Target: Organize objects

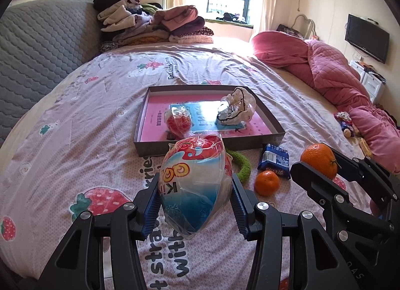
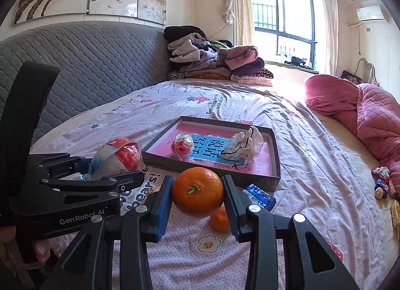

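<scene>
Two grippers hover above the strawberry-print bedsheet (image 1: 75,125): the left gripper (image 1: 196,205) clamps a crinkly red-white-blue snack bag (image 1: 197,185), the right gripper (image 2: 197,197) squeezes a large orange mandarin (image 2: 197,191). Beyond lies a shallow grey cardboard tray (image 2: 275,155); a smaller mandarin (image 1: 266,183), blue wrapper (image 1: 275,160) and green fuzzy ring (image 1: 243,165) lie between.

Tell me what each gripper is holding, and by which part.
The left gripper clamps a clear plastic snack bag at its lower sides. The right gripper clamps a round orange tangerine across its middle.
</scene>
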The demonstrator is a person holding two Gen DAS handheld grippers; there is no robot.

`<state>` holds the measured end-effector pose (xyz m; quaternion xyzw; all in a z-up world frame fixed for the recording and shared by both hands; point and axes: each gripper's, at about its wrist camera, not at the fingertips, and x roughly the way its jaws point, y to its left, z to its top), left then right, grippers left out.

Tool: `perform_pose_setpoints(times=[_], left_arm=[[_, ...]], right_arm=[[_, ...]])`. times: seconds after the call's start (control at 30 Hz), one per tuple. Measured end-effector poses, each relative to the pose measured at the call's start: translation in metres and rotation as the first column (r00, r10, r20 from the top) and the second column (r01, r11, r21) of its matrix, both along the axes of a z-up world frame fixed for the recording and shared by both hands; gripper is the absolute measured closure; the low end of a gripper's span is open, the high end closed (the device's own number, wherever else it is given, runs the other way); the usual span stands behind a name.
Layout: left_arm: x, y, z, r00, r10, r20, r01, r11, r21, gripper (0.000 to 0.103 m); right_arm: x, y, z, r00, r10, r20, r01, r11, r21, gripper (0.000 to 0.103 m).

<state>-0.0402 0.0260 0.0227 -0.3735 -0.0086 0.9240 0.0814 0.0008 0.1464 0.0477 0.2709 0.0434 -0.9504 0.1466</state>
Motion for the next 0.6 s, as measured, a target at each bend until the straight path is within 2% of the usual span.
perform_pose_setpoints(times=[0.3,0.6], left_arm=[[-0.006,0.006,0.017,1.0,0.007,-0.028,-0.007,1.0,-0.005,0.051],[-0.019,0.015,0.033,0.998,0.005,-0.059,-0.006,1.0,-0.011,0.051]], right_arm=[[-0.006,0.0,0.022,0.998,-0.037,-0.044,0.038,0.999,0.035,0.064],[-0.021,0.005,0.034,0.996,-0.059,-0.062,0.061,0.998,0.028,0.064]])
